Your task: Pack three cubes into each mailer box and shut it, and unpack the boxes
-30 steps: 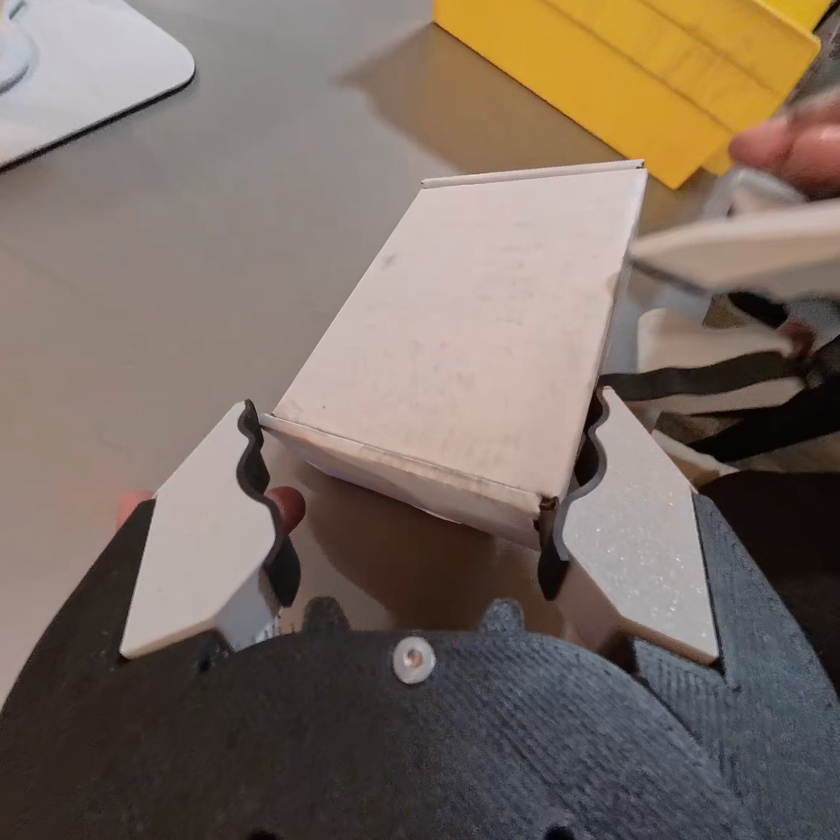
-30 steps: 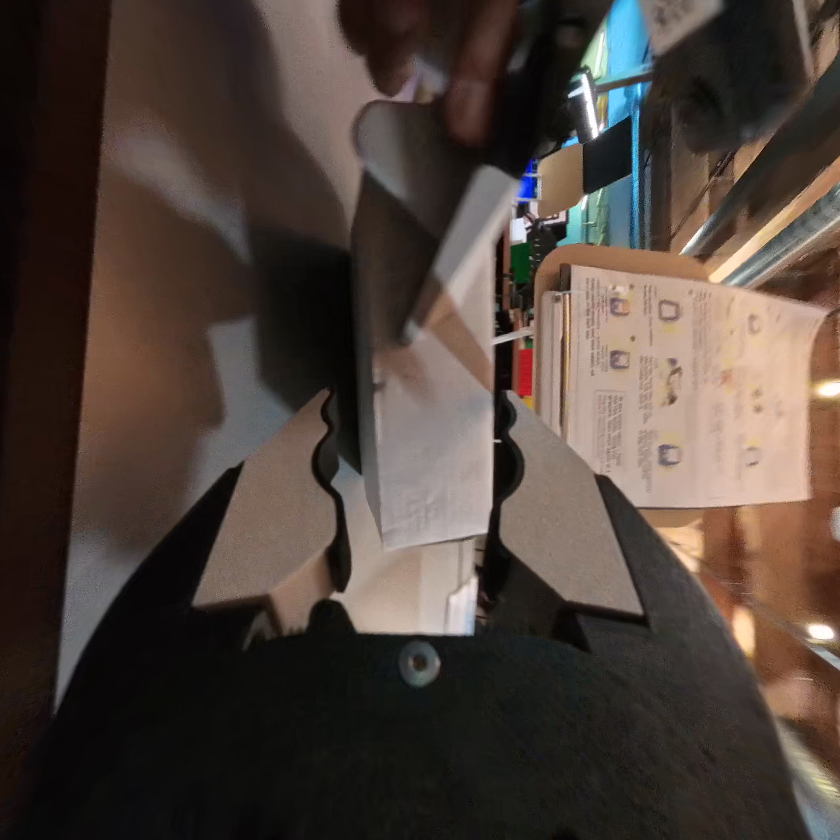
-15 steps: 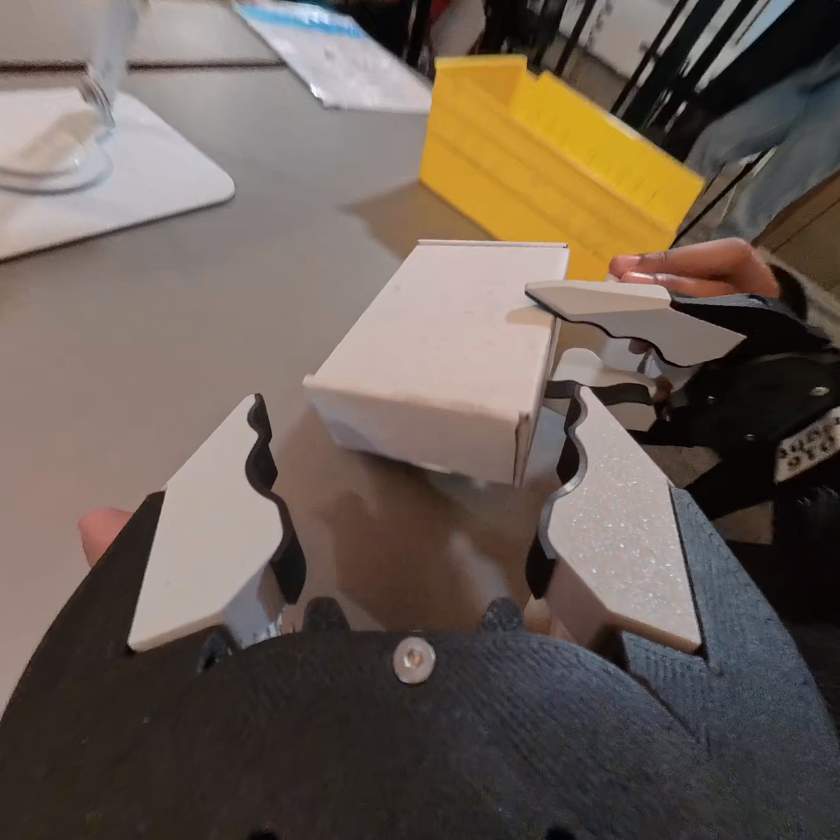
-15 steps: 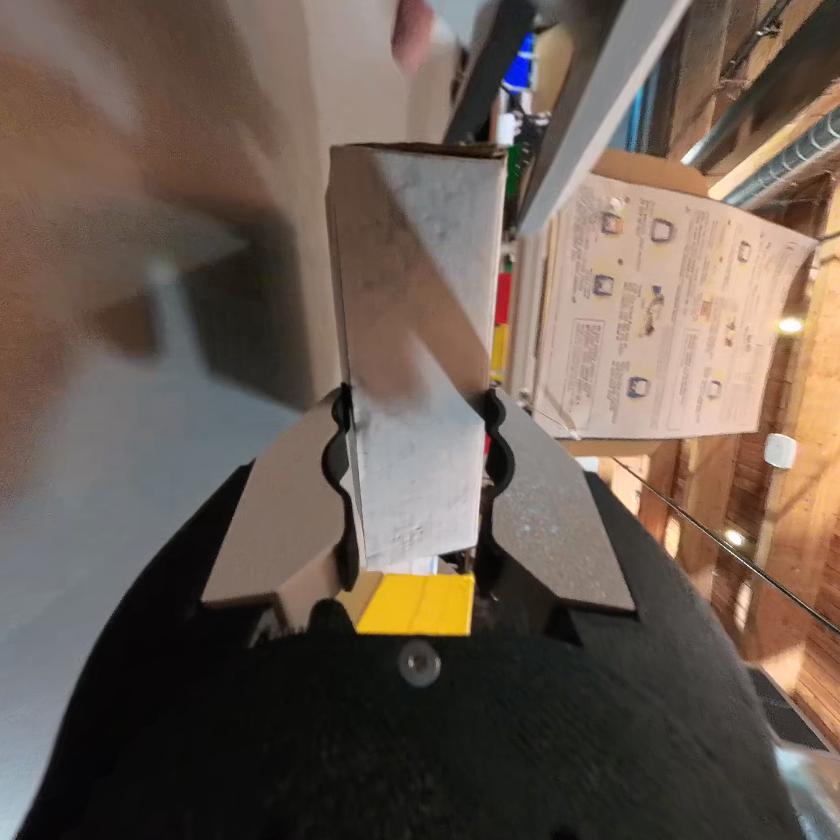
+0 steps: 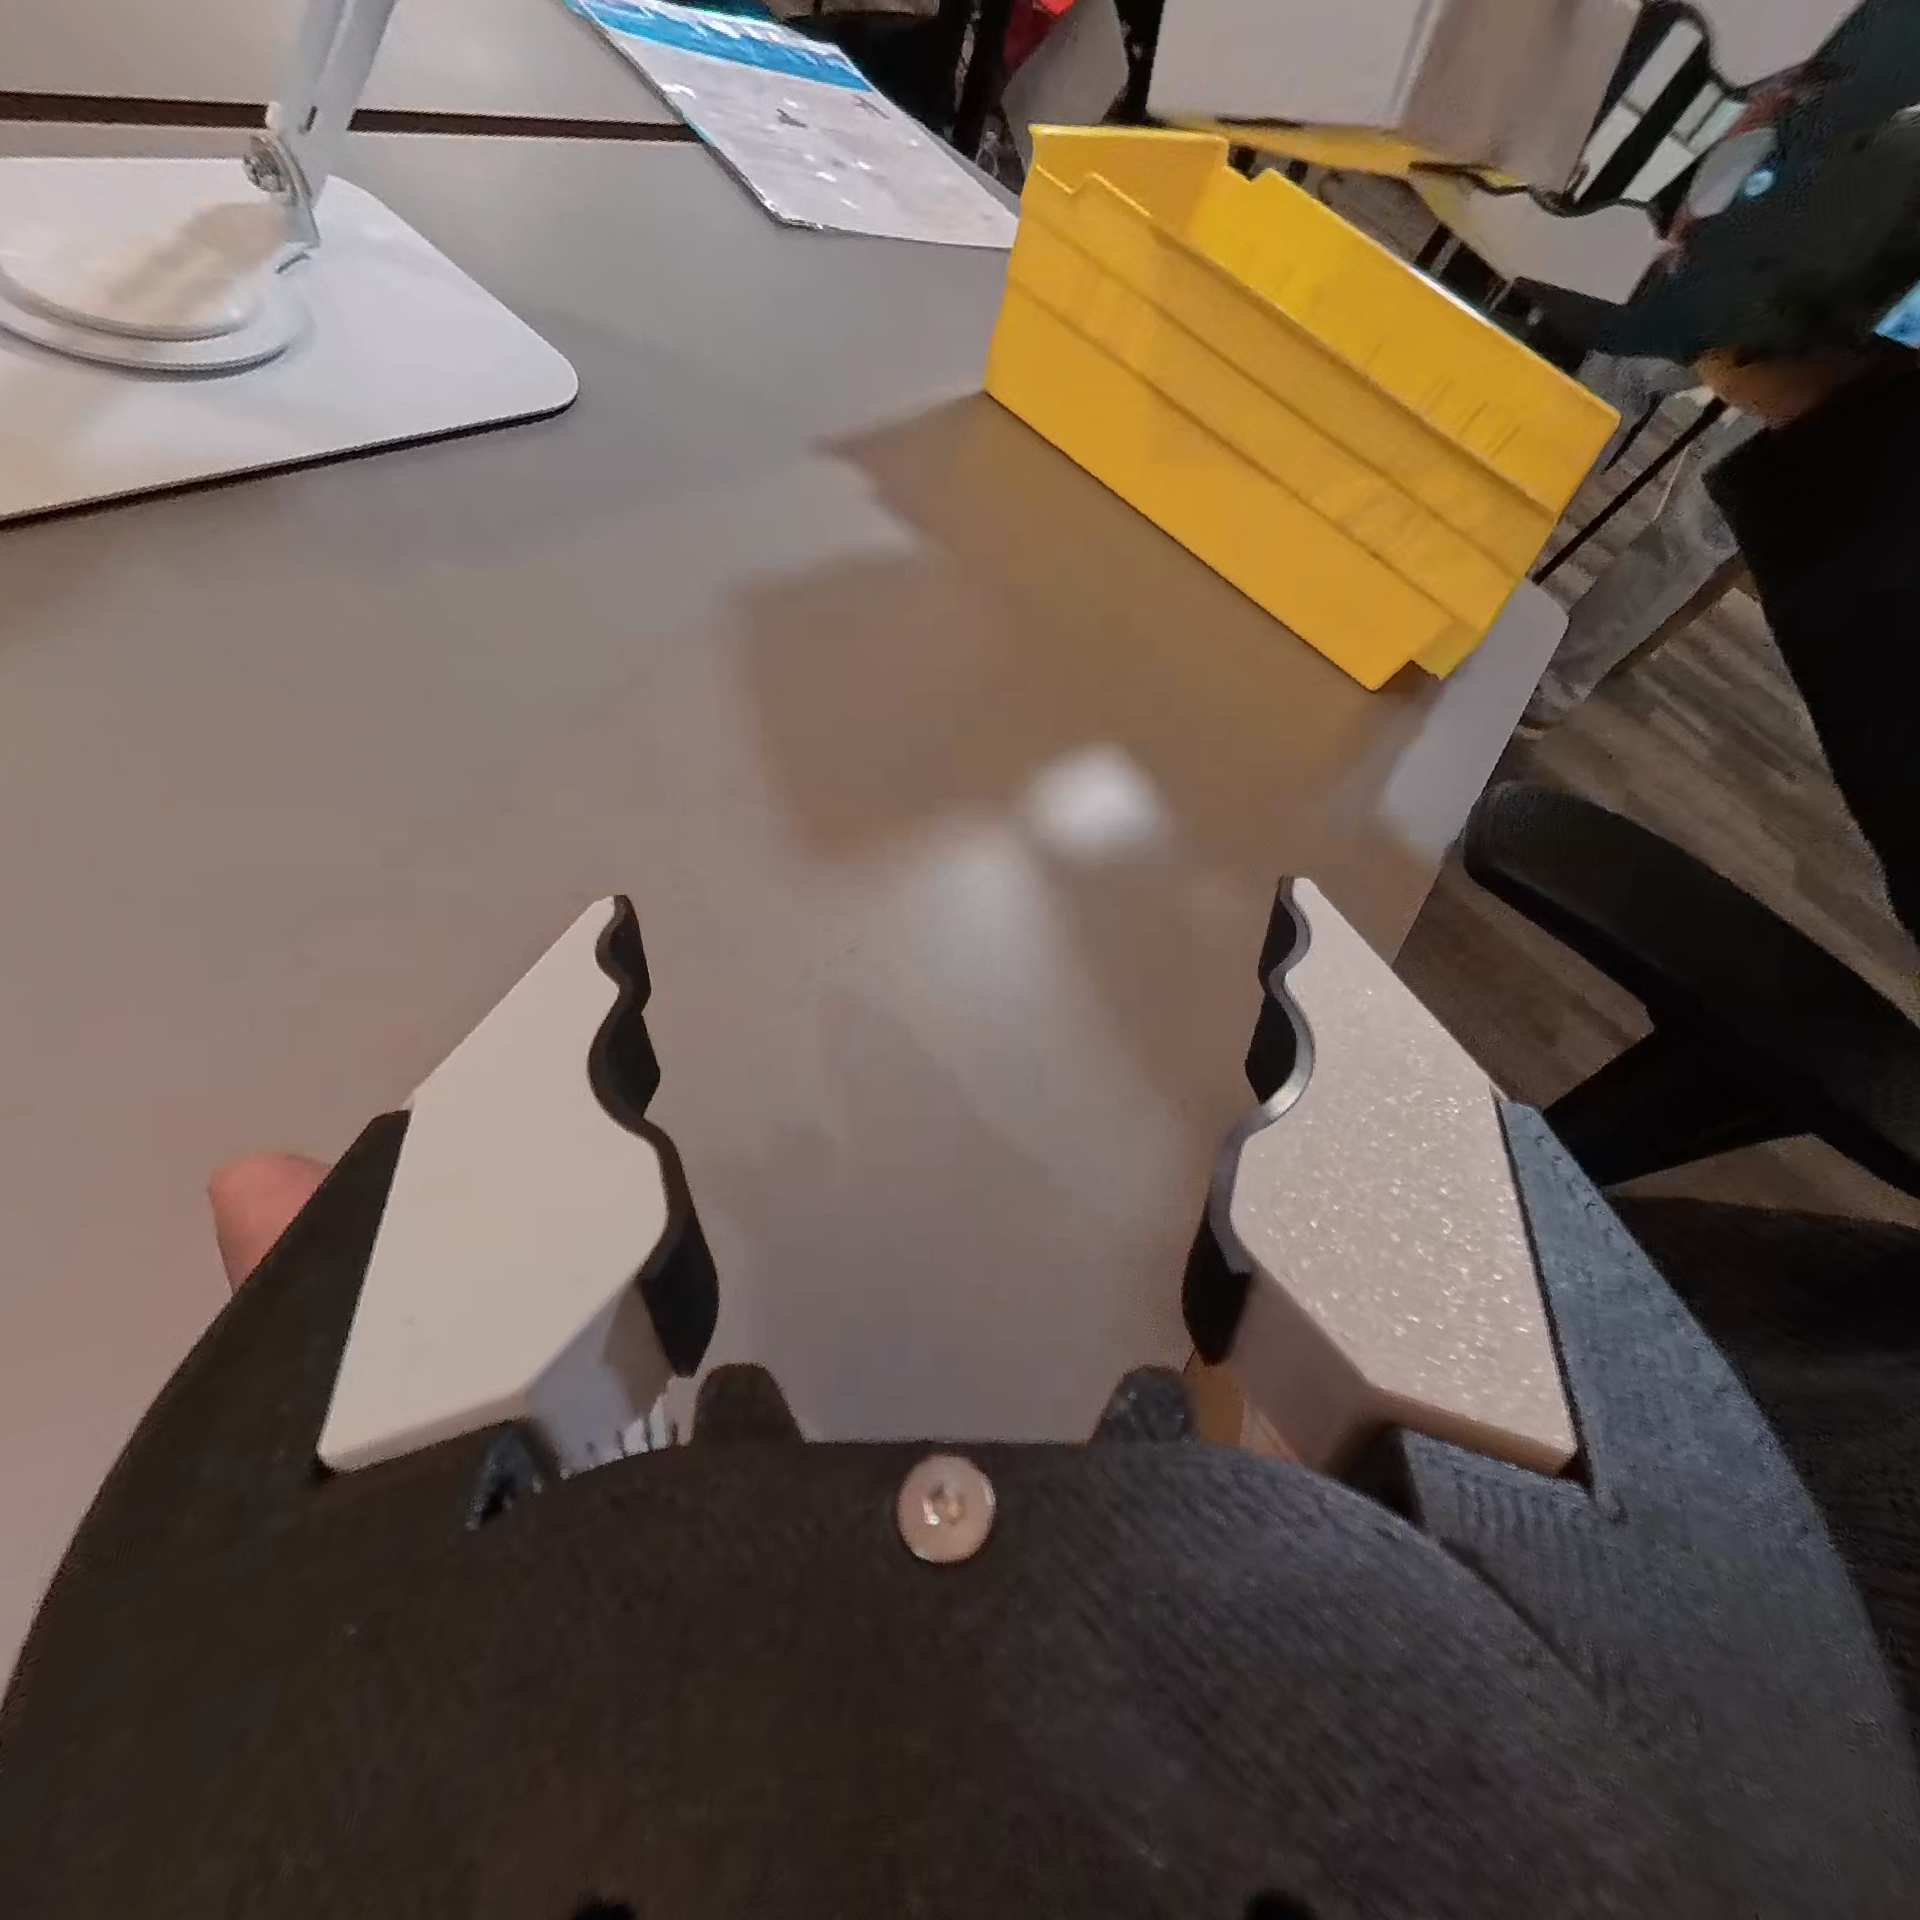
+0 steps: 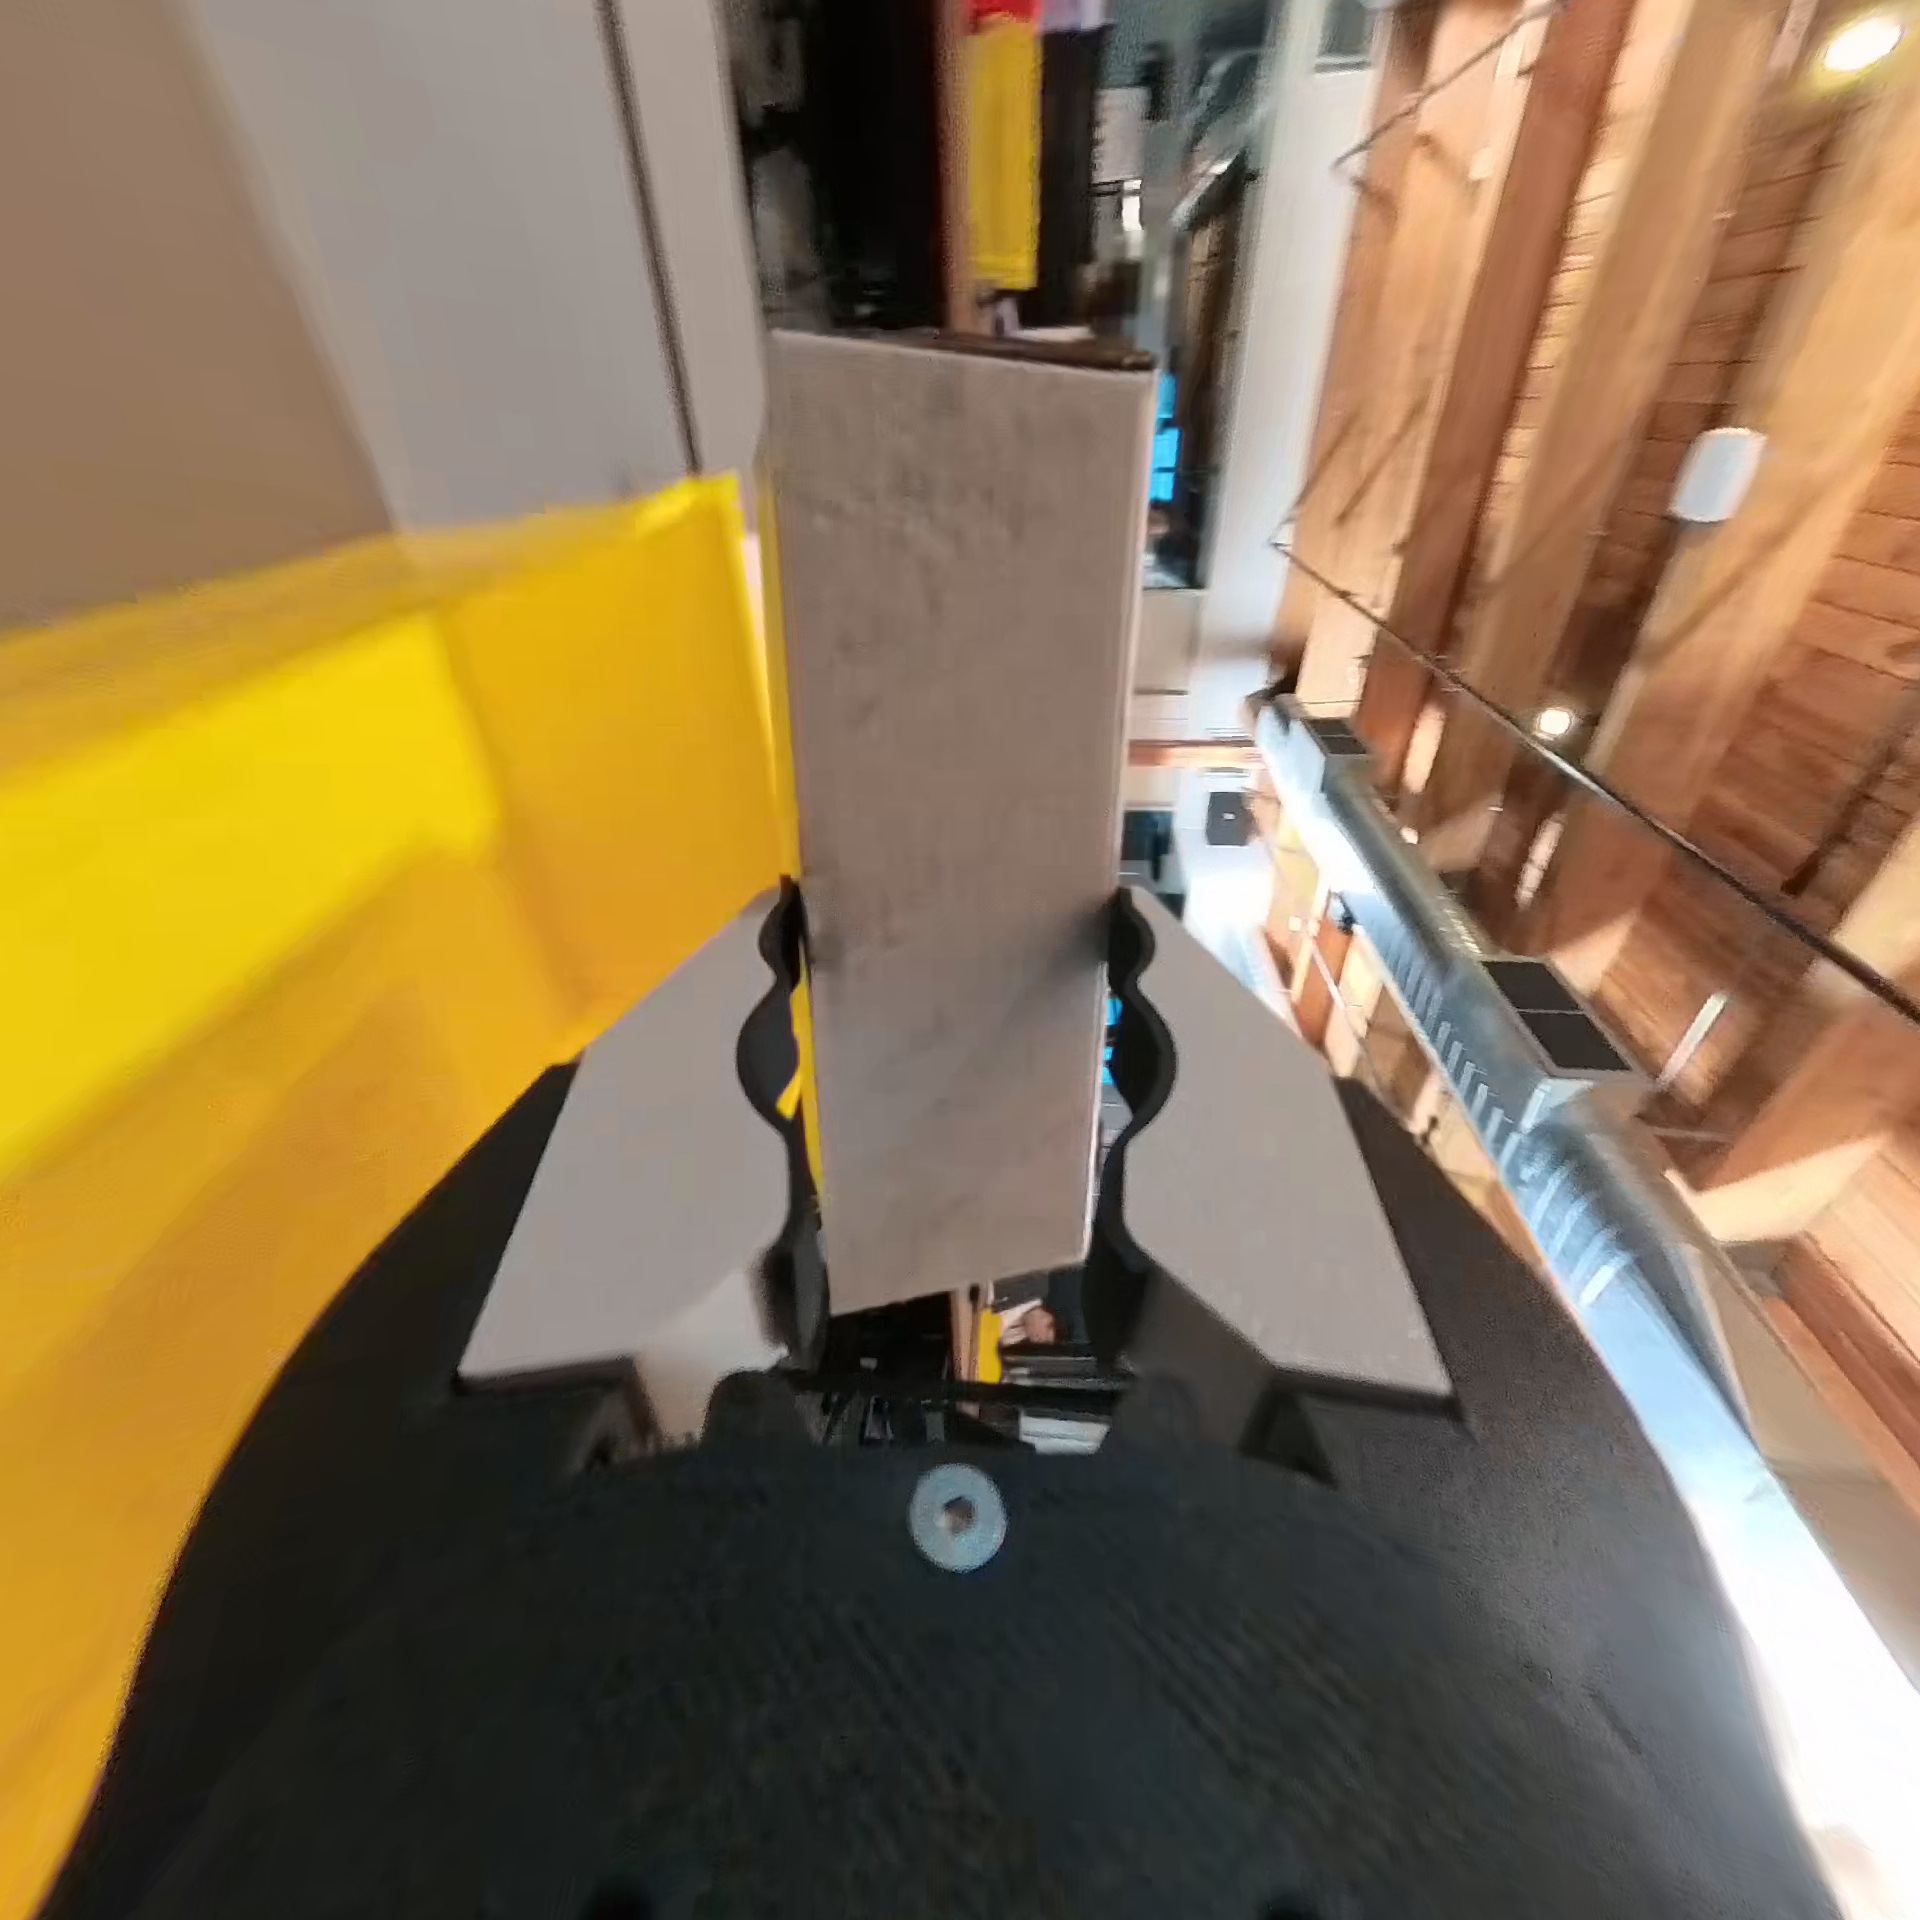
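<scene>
My right gripper (image 6: 954, 904) is shut on a closed white mailer box (image 6: 951, 790) and holds it up in the air beside the yellow bin (image 6: 343, 769). In the left wrist view the same box (image 5: 1288, 52) shows blurred at the top edge, above the yellow bin (image 5: 1278, 384), with the right gripper (image 5: 1621, 114) on it. My left gripper (image 5: 951, 914) is open and empty, low over the bare grey table (image 5: 520, 707). No cubes are in view.
A white monitor stand base (image 5: 239, 343) lies at the far left of the table. A printed sheet (image 5: 810, 156) lies at the back. The table's right edge runs close by my left gripper, with a black chair (image 5: 1704, 1029) beyond it. The gap from one gripper's tips to the other's is roughly 40 cm. To the white monitor stand base (image 5: 239, 343): left tips about 30 cm, right tips about 45 cm.
My left gripper let go of the box and stayed open. My right gripper took the box, lifted it off the table and carried it up over the yellow bin.
</scene>
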The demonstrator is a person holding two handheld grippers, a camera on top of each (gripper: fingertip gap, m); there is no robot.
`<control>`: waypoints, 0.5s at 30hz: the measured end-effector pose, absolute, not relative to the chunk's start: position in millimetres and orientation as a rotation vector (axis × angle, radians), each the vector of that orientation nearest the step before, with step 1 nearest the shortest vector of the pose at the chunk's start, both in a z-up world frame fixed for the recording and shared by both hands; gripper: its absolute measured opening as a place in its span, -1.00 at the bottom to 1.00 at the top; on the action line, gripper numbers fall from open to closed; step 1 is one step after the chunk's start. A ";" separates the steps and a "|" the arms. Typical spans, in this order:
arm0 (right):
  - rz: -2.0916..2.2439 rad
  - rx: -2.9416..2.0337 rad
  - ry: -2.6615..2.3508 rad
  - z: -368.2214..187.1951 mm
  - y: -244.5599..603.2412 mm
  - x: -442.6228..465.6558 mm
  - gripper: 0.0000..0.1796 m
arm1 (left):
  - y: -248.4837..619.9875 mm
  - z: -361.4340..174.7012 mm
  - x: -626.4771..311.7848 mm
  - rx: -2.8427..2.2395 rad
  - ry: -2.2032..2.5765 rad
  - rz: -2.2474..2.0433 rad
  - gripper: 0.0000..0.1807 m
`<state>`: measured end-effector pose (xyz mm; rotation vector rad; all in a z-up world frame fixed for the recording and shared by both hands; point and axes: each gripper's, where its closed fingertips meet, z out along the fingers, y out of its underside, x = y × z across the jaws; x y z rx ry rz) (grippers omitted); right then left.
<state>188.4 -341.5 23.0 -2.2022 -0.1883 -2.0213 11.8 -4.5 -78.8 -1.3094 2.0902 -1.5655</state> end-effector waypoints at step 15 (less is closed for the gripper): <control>-1.697 -2.489 -0.383 -81.0 -363.5 220.4 -0.34 | -13.9 -104.6 10.4 -1.241 2.182 -1.421 0.29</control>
